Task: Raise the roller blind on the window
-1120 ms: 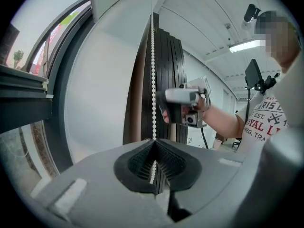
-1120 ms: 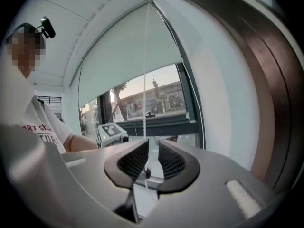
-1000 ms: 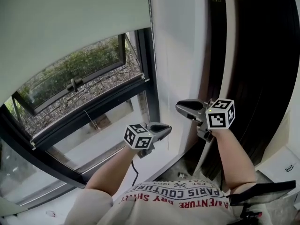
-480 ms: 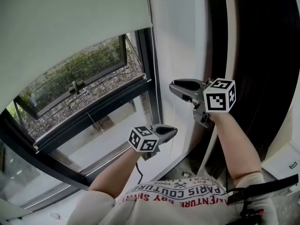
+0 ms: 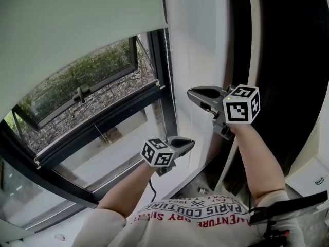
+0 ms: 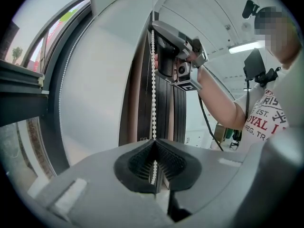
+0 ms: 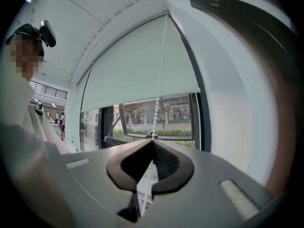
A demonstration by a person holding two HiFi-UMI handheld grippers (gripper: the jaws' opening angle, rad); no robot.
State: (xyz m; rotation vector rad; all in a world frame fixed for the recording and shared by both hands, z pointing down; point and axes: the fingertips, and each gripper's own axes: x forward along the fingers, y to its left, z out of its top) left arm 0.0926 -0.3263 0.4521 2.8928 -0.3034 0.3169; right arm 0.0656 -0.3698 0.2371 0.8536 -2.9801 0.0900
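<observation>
1. Since the earlier frames, the right gripper [image 5: 191,93] has come up beside the window frame and now sits well above the left gripper [image 5: 191,143], which has barely shifted. The right jaws have just been closing, with the bead chain [image 7: 159,89] between them.
2. Right gripper view: jaws pressed together at the tips, pinching the chain where it comes down from the top of the blind.
3. Left gripper view: jaws also pressed together on the same strand, lower down. The beads run straight up from the pads towards the right gripper.
4. Roller blind [image 5: 77,30]: partly raised. Its bottom edge hangs across the upper part of the window [image 5: 92,102], and the glass below it is uncovered. My judgement: the task is under way, not finished.
5. A second strand [image 7: 197,115] runs close along the frame, apart from both grippers.
6. Risks, my judgement:
   - Both grippers clamp one strand. If the right pulls down while the left keeps its hold, the chain between them only goes slack.
   - Beads are small and smooth. A quick tug may drag them through the pads, so the grip slips without turning the roller.
   - Pulling away from the wall rather than straight down could strain or derail the chain at the top.
   - I cannot tell which strand raises the blind. A wrong pick lowers it.
</observation>
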